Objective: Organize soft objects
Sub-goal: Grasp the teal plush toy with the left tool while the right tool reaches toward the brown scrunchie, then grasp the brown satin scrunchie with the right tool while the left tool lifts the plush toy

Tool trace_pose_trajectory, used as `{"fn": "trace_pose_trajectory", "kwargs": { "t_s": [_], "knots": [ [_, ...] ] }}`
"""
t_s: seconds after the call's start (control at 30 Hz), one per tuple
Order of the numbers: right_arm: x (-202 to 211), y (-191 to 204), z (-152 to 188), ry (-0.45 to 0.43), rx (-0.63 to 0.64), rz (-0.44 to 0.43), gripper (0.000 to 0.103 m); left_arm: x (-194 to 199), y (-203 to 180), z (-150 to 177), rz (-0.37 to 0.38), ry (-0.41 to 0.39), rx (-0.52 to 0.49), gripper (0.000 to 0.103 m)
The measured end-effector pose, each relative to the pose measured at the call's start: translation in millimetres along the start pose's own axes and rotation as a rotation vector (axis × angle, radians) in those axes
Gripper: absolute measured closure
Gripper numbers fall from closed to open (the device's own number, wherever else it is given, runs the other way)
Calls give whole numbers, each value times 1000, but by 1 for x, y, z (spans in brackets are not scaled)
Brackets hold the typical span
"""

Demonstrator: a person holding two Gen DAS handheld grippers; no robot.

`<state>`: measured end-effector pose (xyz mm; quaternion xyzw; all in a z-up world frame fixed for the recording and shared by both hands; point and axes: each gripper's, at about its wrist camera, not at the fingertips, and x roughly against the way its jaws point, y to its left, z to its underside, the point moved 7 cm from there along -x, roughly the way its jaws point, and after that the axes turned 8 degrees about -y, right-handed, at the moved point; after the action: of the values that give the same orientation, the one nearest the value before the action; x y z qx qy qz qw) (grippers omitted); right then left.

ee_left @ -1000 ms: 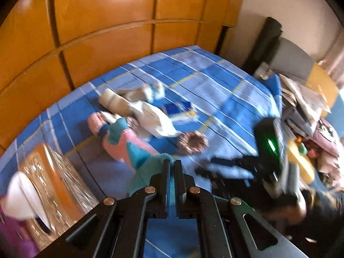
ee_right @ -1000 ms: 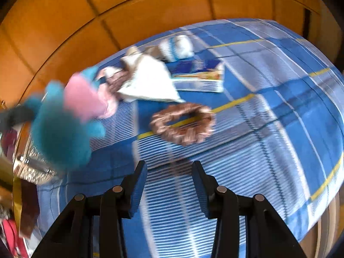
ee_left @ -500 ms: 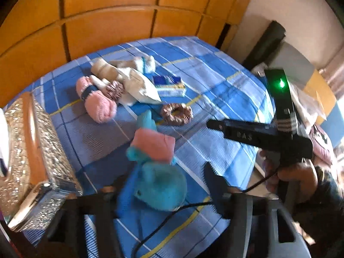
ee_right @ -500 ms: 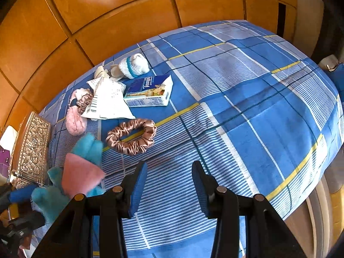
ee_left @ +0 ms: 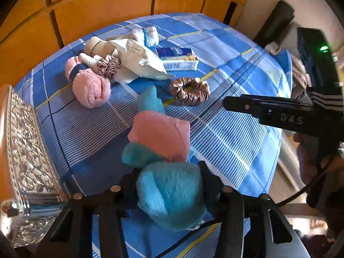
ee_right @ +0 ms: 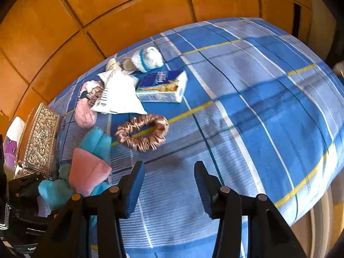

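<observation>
A teal and pink plush toy (ee_left: 159, 135) lies on the blue checked bedsheet (ee_left: 225, 146). My left gripper (ee_left: 167, 176) points down at it, and its jaws are closing on the toy's teal head, which fills the gap and touches both fingers. The toy (ee_right: 86, 172) also shows at the lower left of the right wrist view. My right gripper (ee_right: 168, 167) hovers over bare sheet to the toy's right; its jaws are opening with nothing between them. A brown satin scrunchie (ee_right: 142, 132) lies just beyond its fingertips.
At the back lie a pink rolled towel (ee_left: 90, 86), a small scrunchie (ee_left: 108, 65), a white pouch (ee_left: 139, 62), a blue carton (ee_left: 178, 59) and a white and teal roll (ee_left: 148, 36). An ornate silver box (ee_left: 23, 146) stands left. Wooden panels (ee_right: 129, 10) rise behind the bed.
The left gripper held the toy in the air, let it drop onto the sheet, then sank and closed around its teal head. The right gripper's jaws stand slightly wider.
</observation>
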<state>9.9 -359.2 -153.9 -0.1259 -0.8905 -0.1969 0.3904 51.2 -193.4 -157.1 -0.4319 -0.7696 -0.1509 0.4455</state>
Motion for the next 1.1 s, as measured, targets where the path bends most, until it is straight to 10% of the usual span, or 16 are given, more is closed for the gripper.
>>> {"fn": "trace_pose_trajectory", "kwargs": {
  "t_s": [0.2, 0.5, 0.7, 1.1],
  "knots": [
    [-28, 24, -17, 35, 167, -35, 35, 7, 10, 4, 8, -40, 69, 57],
    [-71, 49, -25, 88, 349, 13, 34, 28, 24, 1, -21, -88, 139, 57],
    [-71, 54, -26, 52, 376, 26, 79, 36, 25, -5, -20, -108, 157, 57],
    [-67, 51, -17, 70, 322, -6, 81, 65, 59, -74, -72, -183, 255, 57]
  ]
}}
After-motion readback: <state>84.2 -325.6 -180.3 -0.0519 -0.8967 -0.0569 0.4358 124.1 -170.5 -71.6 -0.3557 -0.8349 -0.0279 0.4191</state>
